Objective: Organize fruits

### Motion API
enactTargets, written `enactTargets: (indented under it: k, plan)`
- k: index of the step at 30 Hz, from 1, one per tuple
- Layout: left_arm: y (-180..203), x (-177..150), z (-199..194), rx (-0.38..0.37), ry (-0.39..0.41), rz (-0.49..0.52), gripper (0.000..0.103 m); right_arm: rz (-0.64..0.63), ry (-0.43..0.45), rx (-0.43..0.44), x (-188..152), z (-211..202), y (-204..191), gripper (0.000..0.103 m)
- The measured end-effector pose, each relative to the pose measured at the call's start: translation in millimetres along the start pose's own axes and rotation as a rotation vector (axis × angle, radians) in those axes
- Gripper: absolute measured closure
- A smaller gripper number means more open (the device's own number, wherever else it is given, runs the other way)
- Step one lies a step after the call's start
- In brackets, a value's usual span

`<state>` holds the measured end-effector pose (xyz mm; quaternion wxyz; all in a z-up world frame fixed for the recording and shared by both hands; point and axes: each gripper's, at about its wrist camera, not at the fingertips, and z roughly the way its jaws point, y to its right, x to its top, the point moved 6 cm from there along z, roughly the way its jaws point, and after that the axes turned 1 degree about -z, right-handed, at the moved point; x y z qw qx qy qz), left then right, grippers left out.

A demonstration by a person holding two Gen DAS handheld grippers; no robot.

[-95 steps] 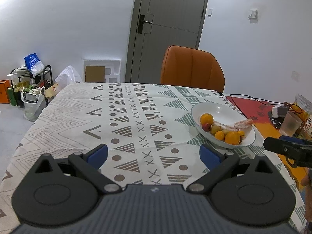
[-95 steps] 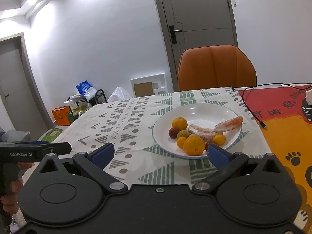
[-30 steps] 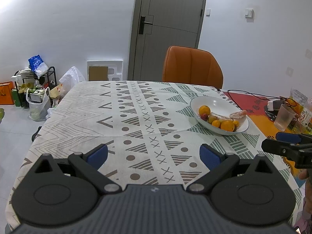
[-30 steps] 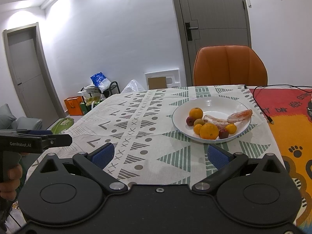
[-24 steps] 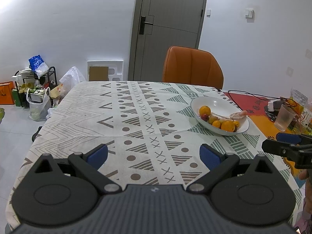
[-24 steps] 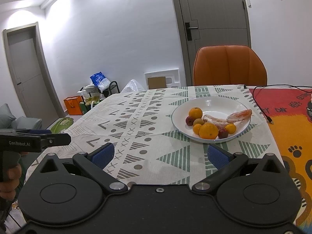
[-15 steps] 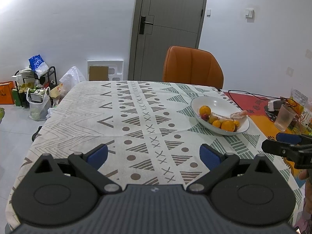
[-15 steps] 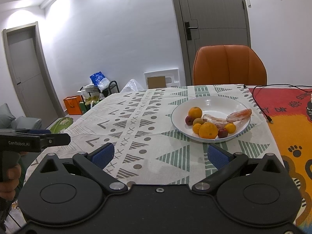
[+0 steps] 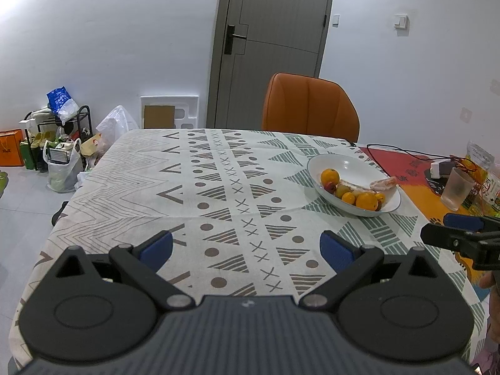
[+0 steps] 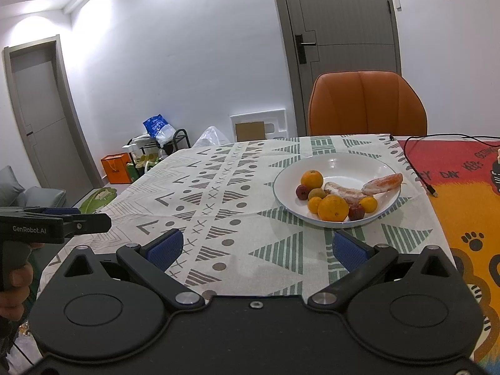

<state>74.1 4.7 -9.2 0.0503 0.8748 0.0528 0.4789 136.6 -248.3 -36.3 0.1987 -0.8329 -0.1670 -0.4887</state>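
The left gripper [image 9: 246, 247] had its blue pads [image 9: 156, 246] spread wide with nothing between them — only the patterned tablecloth [image 9: 218, 187] showed in the gap, and the pads touched nothing. The right gripper [image 10: 255, 250] stood the same way, its pads [image 10: 165, 247] set wide apart and empty, held over the near edge of the table.

Farther out, the white plate [image 10: 343, 161] sat on the cloth toward the right side of the table, well apart from both grippers. All the fruit in view lay in it: a large orange [image 10: 333, 207] at the near rim, a second orange [image 10: 311, 178] at the far left, small orange and dark red fruits between them, and two pale peeled segments [image 10: 382, 183] toward the right. No fruit lay loose on the cloth in either view. An orange chair [image 10: 367, 103] stood at the far side, and a frosted cup [image 9: 456, 189] stood on the bright mat to the right of the plate.

Judging by this, the gathering looked finished, or nearly so — both grippers hung back with nothing in hand. If any sorting were left, the next move would call for a long reach forward to the plate and a careful close on one round, rolling fruit without nudging its neighbours.
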Motion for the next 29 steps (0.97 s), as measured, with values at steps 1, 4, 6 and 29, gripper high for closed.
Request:
enactTargets:
  k: [1, 4, 6, 29]
  plan:
    - [0.0, 0.0, 0.0, 0.000, 0.000, 0.000, 0.003, 0.000, 0.000, 0.000, 0.1, 0.1, -0.1, 0.000]
    - [-0.3, -0.1, 0.1, 0.001, 0.000, 0.000, 0.003, 0.000, 0.001, -0.001, -0.1, 0.2, 0.2, 0.000]
    - [-0.2, -0.1, 0.1, 0.000, -0.001, -0.001, 0.003, 0.000, 0.001, -0.001, -0.4, 0.3, 0.5, 0.000]
    - [1.0, -1.8, 1.4, -0.005, 0.000, 0.002, 0.003, 0.001, -0.003, -0.003, -0.6, 1.1, 1.1, 0.000]
